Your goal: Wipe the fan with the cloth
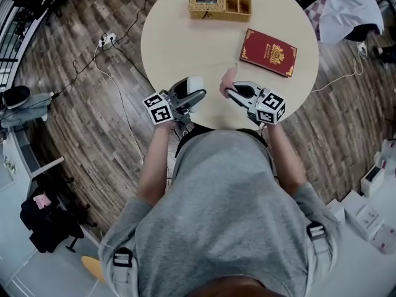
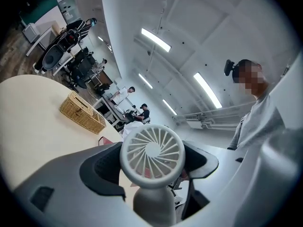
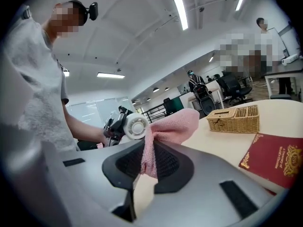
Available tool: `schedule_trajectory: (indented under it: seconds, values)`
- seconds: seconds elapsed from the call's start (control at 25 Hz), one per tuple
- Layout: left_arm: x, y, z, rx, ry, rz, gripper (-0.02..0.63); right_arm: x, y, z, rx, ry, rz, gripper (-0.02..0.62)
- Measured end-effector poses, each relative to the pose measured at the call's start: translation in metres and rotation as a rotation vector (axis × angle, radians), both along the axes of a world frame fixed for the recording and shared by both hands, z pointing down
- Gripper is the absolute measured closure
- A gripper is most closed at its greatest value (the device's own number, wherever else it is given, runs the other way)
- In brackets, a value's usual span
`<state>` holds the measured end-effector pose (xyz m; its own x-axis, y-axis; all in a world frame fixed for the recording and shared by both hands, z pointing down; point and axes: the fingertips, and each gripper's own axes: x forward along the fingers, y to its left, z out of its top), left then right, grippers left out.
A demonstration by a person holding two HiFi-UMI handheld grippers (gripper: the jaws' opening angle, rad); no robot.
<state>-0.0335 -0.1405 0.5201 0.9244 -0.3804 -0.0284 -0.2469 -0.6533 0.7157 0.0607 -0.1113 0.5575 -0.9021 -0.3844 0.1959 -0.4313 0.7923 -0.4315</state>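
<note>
Here's where I am: my left gripper (image 1: 194, 95) is clenched on the small white handheld fan (image 2: 152, 151). Its round grille sits right between the jaws and its handle runs down toward the camera. I've got it that way so the head is fixed and the face I want to clean is exposed, not buried in the pads. From the head view the fan (image 1: 190, 85) hangs just over the near edge of the round table (image 1: 185, 36), raised off it.

Over to the right gripper (image 1: 230, 92): its jaws are pinched tight on a pink cloth (image 3: 165, 131). One fold is trapped between the pads and a loose tuft pokes out past the tips. That free end is my wiping surface, I reckon, soft enough to work round the rim and into the slats.

In the right gripper view the fan (image 3: 136, 126) sits just beyond the cloth, side-on to me. From above, cloth (image 1: 228, 79) and fan look near each other but not touching, so by my judgement no wiping contact is made yet.

The wicker basket (image 1: 219, 6) and the red book (image 1: 268, 52) lie well back on the table, clear of both grippers.

Next I need to bring that tuft onto the grille while the left grip stays firm. If I push too hard the fan could twist in the jaws.
</note>
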Motion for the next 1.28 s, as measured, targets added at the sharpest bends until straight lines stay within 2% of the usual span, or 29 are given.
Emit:
schedule_trajectory:
  seconds: [0.24,0.72,0.92,1.28]
  values:
    - [-0.027,-0.009,0.008,-0.012,-0.025,0.006,0.223,-0.011,-0.005,0.005,0.011,0.036,0.065,0.552]
    - [-0.068,-0.015,0.027,-0.022,-0.054,0.095,0.222,-0.051,-0.014,0.007,0.022,0.042,0.192,0.555]
    - [-0.081,-0.011,0.031,-0.019,-0.041,0.13,0.222,-0.06,-0.007,0.014,0.021,0.05,0.244,0.555]
    - [-0.096,-0.007,0.031,-0.018,-0.05,0.143,0.222,-0.066,0.01,0.017,0.02,0.059,0.28,0.555]
